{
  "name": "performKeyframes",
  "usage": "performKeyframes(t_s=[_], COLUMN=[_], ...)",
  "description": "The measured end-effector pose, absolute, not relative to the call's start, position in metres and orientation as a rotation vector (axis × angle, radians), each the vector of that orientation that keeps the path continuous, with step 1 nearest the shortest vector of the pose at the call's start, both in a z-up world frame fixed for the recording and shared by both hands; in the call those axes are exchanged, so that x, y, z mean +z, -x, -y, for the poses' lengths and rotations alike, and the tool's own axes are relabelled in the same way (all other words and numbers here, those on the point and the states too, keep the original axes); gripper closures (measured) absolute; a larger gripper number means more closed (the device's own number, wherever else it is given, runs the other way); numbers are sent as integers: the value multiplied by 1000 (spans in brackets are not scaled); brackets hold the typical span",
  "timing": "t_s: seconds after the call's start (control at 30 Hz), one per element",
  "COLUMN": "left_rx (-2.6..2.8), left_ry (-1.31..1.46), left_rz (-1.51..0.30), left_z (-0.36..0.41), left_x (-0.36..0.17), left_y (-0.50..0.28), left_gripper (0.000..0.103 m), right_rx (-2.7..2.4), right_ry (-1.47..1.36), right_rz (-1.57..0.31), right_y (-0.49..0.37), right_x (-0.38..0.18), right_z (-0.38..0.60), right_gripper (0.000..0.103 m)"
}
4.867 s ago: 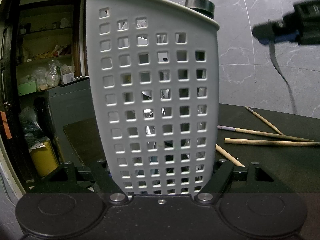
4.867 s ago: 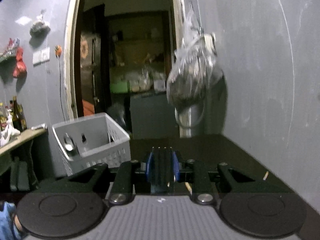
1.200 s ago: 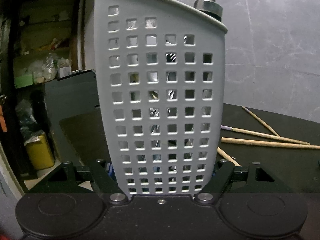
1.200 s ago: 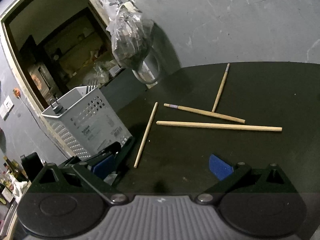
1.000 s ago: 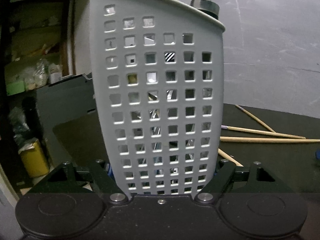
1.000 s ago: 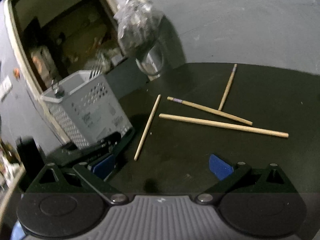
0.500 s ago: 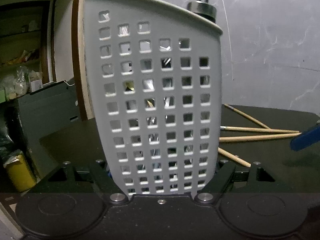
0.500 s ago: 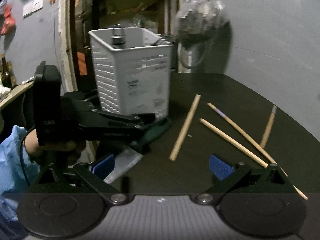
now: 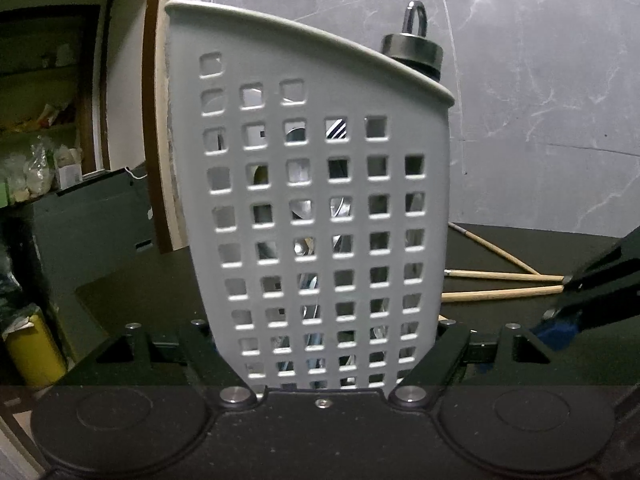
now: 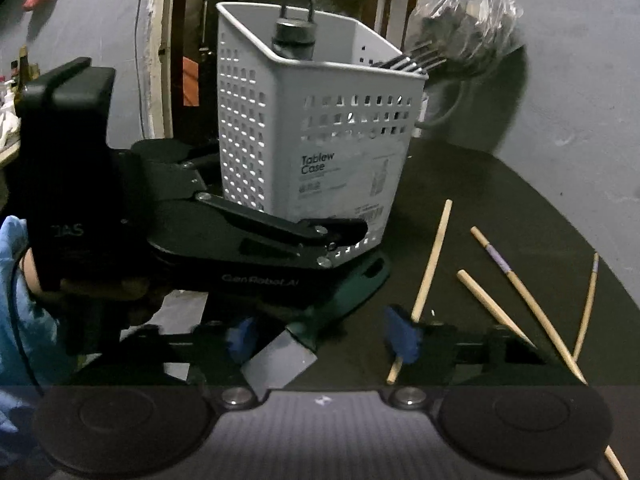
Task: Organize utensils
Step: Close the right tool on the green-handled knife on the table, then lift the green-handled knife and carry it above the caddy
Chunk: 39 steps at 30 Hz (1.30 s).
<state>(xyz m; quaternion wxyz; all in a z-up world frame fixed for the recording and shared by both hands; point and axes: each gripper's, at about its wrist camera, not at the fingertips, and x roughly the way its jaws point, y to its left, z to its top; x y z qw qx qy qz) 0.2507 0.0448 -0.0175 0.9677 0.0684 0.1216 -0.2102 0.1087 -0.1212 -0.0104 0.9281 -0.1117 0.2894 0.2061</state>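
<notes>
Item: perforated grey utensil caddy (image 10: 320,132), upright near the left edge of the dark counter (image 10: 500,200), labelled on one wall. Contents, as far as visible: a dark handle with a ring top (image 10: 295,28) standing above the rim at one corner, fork tines (image 10: 408,60) showing at the far rim, and glints of metal through the holes in the left wrist view; count cannot be told. Left gripper (image 9: 324,344): clenched on the caddy's base, one finger along each side wall, jaws closing a little further, held by a hand in a blue glove (image 10: 16,304). Right gripper (image 10: 320,338): jaws closing, blue pads standing apart with only the counter and the corner of a grey card (image 10: 280,356) between them; it grasps nothing. Outstanding: four wooden chopsticks (image 10: 432,256) lying loose toward the right edge of the counter, two of them crossing near their tips; the nearest lies with its lower end just beside the right-hand pad. Status, judged: partly done, with cutlery stowed and all four chopsticks left to collect.
</notes>
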Motion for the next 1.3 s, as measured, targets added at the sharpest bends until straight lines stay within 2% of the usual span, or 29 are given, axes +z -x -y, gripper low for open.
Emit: performKeyframes(t_s=[0.03, 0.1, 0.17, 0.33, 0.7, 1.17, 1.3], left_rx=[-421, -411, -400, -384, -348, -315, -321], left_ry=[-133, -131, -130, -128, -114, -109, -105], left_rz=[-250, -252, -255, -260, -262, -256, -250], left_z=[-46, -39, -36, -22, 5, 18, 13], left_x=[-17, -18, -18, -17, -17, -15, -16], left_y=[-251, -249, -244, -235, -205, -187, -193], left_gripper=[25, 26, 26, 26, 26, 26, 26], right_rx=[430, 440, 443, 432, 409, 469, 469], right_ry=[224, 210, 193, 145, 53, 58, 77], right_rz=[-600, -607, -613, -621, -619, -613, -625], right_y=[-110, -112, -114, -106, -46, -53, -78], right_x=[-11, -11, -11, -12, -16, -14, -10], right_z=[123, 125, 129, 153, 229, 257, 247], right_gripper=[56, 60, 68, 83, 83, 81, 58])
